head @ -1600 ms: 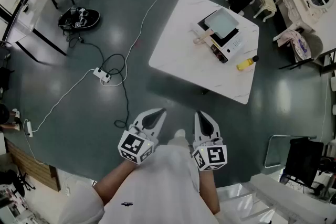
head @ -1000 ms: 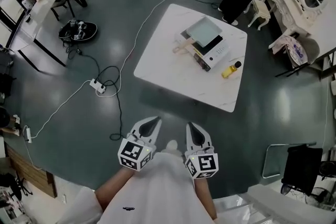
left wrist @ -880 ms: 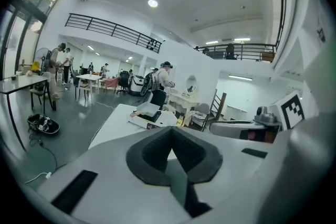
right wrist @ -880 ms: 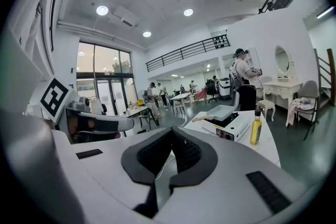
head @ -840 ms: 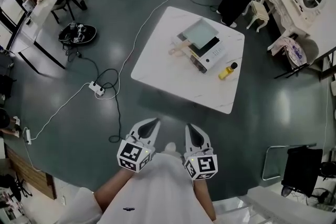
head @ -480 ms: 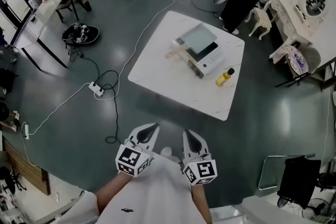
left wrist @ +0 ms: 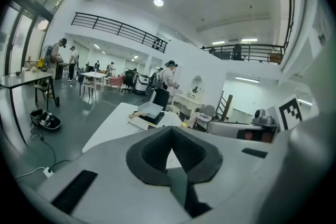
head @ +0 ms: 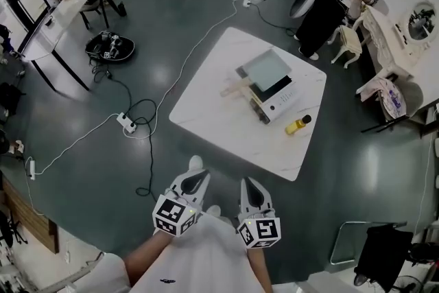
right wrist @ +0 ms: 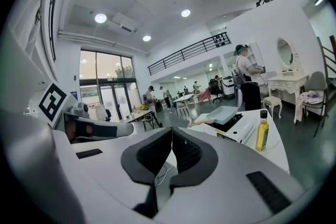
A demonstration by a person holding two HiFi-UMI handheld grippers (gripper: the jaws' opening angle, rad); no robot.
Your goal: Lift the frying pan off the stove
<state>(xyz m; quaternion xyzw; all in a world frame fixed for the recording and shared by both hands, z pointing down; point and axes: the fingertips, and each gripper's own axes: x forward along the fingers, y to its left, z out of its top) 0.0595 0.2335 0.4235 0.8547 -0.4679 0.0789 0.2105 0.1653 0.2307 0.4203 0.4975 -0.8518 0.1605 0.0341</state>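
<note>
Both grippers closed, frying pan well ahead

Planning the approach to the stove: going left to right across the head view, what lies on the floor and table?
Power strip on the floor → frying pan → yellow bottle → white chair.

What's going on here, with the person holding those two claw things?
A person holds the left gripper and right gripper close to the body, both shut and empty. Ahead stands a white table with a square frying pan sitting on a small stove, and a yellow bottle beside it. Nothing touches the pan yet.
</note>
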